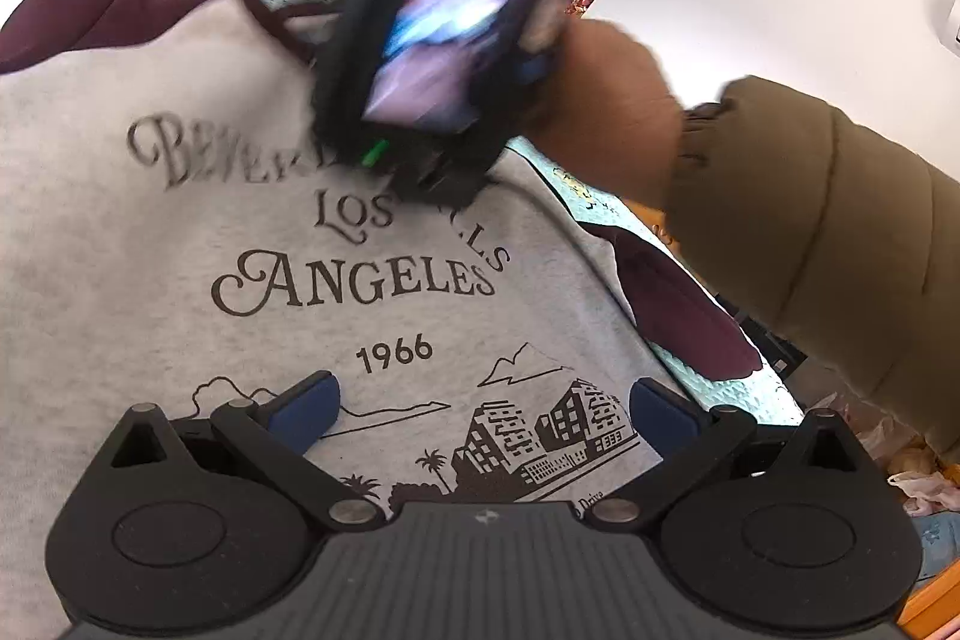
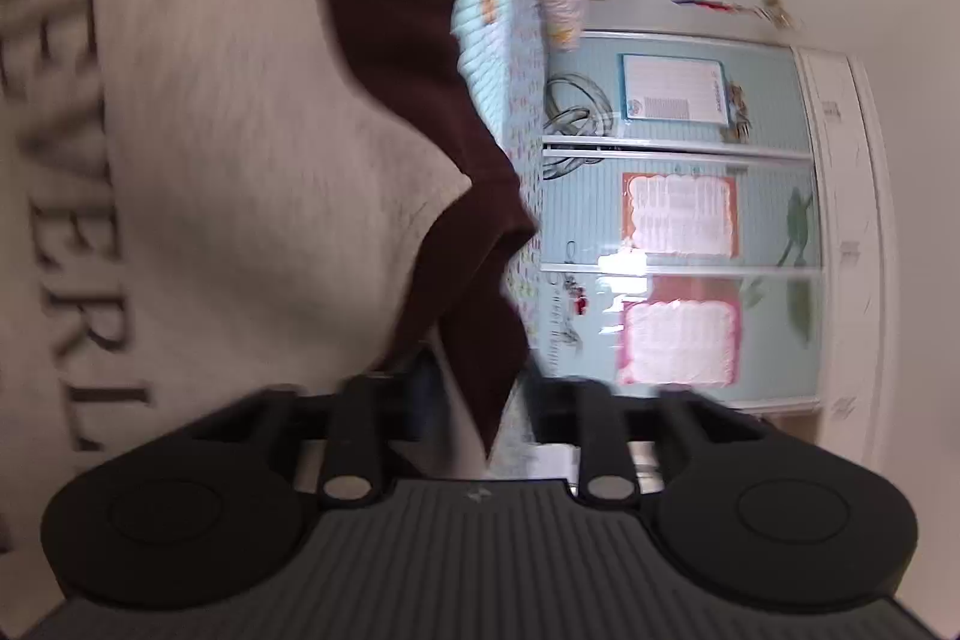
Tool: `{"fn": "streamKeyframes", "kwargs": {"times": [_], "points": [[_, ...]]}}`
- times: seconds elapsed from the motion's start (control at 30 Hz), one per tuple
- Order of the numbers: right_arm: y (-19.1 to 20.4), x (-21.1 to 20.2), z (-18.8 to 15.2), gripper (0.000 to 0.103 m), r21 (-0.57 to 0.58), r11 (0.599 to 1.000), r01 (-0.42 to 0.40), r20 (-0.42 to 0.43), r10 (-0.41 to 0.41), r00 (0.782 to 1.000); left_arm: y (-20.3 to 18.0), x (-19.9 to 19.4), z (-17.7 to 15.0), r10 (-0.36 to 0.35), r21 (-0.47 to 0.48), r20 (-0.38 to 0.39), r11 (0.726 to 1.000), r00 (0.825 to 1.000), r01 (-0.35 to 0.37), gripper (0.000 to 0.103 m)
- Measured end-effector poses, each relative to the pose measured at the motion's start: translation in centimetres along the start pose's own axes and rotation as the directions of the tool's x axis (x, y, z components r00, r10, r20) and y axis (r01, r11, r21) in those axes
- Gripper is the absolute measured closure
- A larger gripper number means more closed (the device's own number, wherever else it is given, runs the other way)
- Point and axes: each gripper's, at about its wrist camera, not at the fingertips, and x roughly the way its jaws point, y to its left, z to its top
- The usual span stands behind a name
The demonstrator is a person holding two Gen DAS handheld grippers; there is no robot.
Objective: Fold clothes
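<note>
A grey sweatshirt (image 1: 180, 232) with dark red sleeves is seen spread face up on a bed with a pale quilted cover (image 1: 606, 214), its printed chest turned toward the left wrist camera. One dark red sleeve (image 1: 678, 304) is seen lying out to the side on the cover, not yet folded in.

The left tool (image 1: 483, 415) is held low over the printed front with its blue pads wide apart and nothing between them; the cloth is not gripped, so it is judged to be waiting for a hold.

The right tool (image 1: 444, 58) is seen from the left camera as a blurred black shape near the neckline, carried by a hand (image 1: 600, 100) in an olive padded sleeve (image 1: 828, 220). In its own view, the right tool (image 2: 474, 400) has the dark red edge of the sweatshirt (image 2: 468, 232) running down between its fingers. The picture is smeared by motion, and whether the pads press on the cloth cannot be told. The jaws are set narrow, not fully closed.

The garment is judged to be at the start of folding: body flat, sleeve out. The collar side appears to be taken first so that a fold line can be set.
</note>
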Motion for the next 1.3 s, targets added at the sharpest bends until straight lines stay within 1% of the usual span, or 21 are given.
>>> {"fn": "streamKeyframes", "kwargs": {"times": [0.1, 0.17, 0.23, 0.27, 0.4, 0.47, 0.57, 0.67, 0.73, 0.77, 0.8, 0.83, 0.87, 0.93, 1.0, 1.03, 1.07, 1.13, 1.17, 1.23, 1.3], "points": [[-0.6, -0.9, 1.0, 0.064, 0.127, 0.982, -0.142, 0.034, 0.139, 0.99, 0.0, 0.0, 0.0, -0.004, -0.004, 0.001, 1.0, 1.0, 0.004, 0.001], [-3.7, -2.3, 0.1, 0.06, 0.352, 0.907, -0.233, 0.09, 0.215, 0.972, 0.0, 0.0, 0.0, -0.006, -0.006, 0.002, 1.0, 1.0, 0.006, 0.001], [-7.2, -3.8, -2.3, 0.04, 0.552, 0.766, -0.328, 0.19, 0.268, 0.945, 0.1, 0.1, 0.0, -0.006, -0.005, 0.002, 1.0, 1.0, 0.006, 0.001], [-8.8, -4.0, -4.0, 0.035, 0.644, 0.678, -0.356, 0.224, 0.277, 0.934, 0.1, 0.1, 0.0, -0.006, -0.005, 0.002, 1.0, 1.0, 0.006, 0.001], [-11.9, -1.6, -12.9, 0.023, 0.911, 0.316, -0.266, 0.177, 0.282, 0.943, 0.2, 0.4, -0.1, -0.006, -0.005, 0.003, 1.0, 1.0, 0.006, 0.001], [-11.9, 0.4, -17.7, 0.023, 0.975, 0.146, -0.169, 0.118, 0.306, 0.945, 0.3, 0.4, -0.1, -0.008, -0.006, 0.004, 1.0, 1.0, 0.008, 0.001], [-8.7, 3.1, -23.2, 0.024, 0.986, -0.116, -0.118, 0.157, 0.441, 0.883, 0.3, 0.2, -0.1, -0.013, -0.012, 0.006, 1.0, 1.0, 0.013, 0.001], [-6.3, 2.0, -26.1, 0.024, 0.967, -0.254, 0.004, 0.106, 0.418, 0.902, 0.3, 0.2, 0.0, -0.015, -0.013, 0.008, 1.0, 1.0, 0.015, 0.001], [-5.0, 1.6, -27.2, 0.024, 0.956, -0.286, 0.069, 0.061, 0.425, 0.903, 0.3, 0.2, 0.0, -0.015, -0.013, 0.008, 1.0, 1.0, 0.015, 0.001], [-4.3, 1.8, -27.2, 0.024, 0.962, -0.265, 0.072, 0.059, 0.454, 0.889, 0.4, 0.2, 0.0, -0.015, -0.013, 0.008, 1.0, 1.0, 0.015, 0.001], [-3.6, 2.2, -26.9, 0.024, 0.971, -0.236, 0.033, 0.089, 0.488, 0.868, 0.4, 0.2, 0.0, -0.015, -0.013, 0.008, 1.0, 1.0, 0.015, 0.001], [-3.4, 2.5, -26.5, 0.024, 0.971, -0.236, -0.042, 0.16, 0.507, 0.847, 0.4, 0.2, 0.0, -0.015, -0.013, 0.009, 1.0, 1.0, 0.015, 0.001], [-3.2, 2.6, -26.2, 0.024, 0.952, -0.274, -0.133, 0.261, 0.507, 0.822, 0.4, 0.2, -0.1, -0.015, -0.013, 0.009, 1.0, 1.0, 0.016, 0.001], [-2.8, 2.6, -26.1, 0.024, 0.872, -0.397, -0.286, 0.462, 0.477, 0.748, 0.4, 0.3, -0.1, -0.016, -0.013, 0.01, 1.0, 1.0, 0.016, 0.001], [-2.6, 2.8, -26.4, 0.024, 0.748, -0.551, -0.371, 0.632, 0.417, 0.653, 0.4, 0.3, 0.0, -0.018, -0.016, 0.011, 1.0, 1.0, 0.019, 0.001], [-2.7, 2.6, -26.4, 0.024, 0.682, -0.599, -0.421, 0.704, 0.378, 0.602, 0.5, 0.3, 0.0, -0.019, -0.017, 0.011, 1.0, 1.0, 0.019, 0.001], [-3.0, 1.8, -25.9, 0.024, 0.633, -0.606, -0.482, 0.756, 0.346, 0.556, 0.5, 0.3, 0.0, -0.02, -0.017, 0.011, 1.0, 1.0, 0.02, 0.001], [-3.8, -0.5, -24.1, 0.018, 0.591, -0.55, -0.59, 0.804, 0.342, 0.487, 0.5, 0.4, 0.0, -0.02, -0.017, 0.012, 1.0, 1.0, 0.02, 0.001], [-4.0, -1.4, -23.2, 0.014, 0.598, -0.511, -0.617, 0.801, 0.364, 0.475, 0.5, 0.4, 0.0, -0.02, -0.017, 0.012, 1.0, 1.0, 0.02, 0.001], [-3.9, -3.1, -21.7, 0.012, 0.632, -0.434, -0.642, 0.774, 0.41, 0.483, 0.5, 0.4, -0.1, -0.021, -0.017, 0.012, 1.0, 1.0, 0.021, 0.001], [-3.8, -4.1, -20.8, 0.011, 0.669, -0.378, -0.64, 0.739, 0.431, 0.518, 0.5, 0.5, -0.1, -0.021, -0.017, 0.012, 1.0, 1.0, 0.021, 0.001]]}}
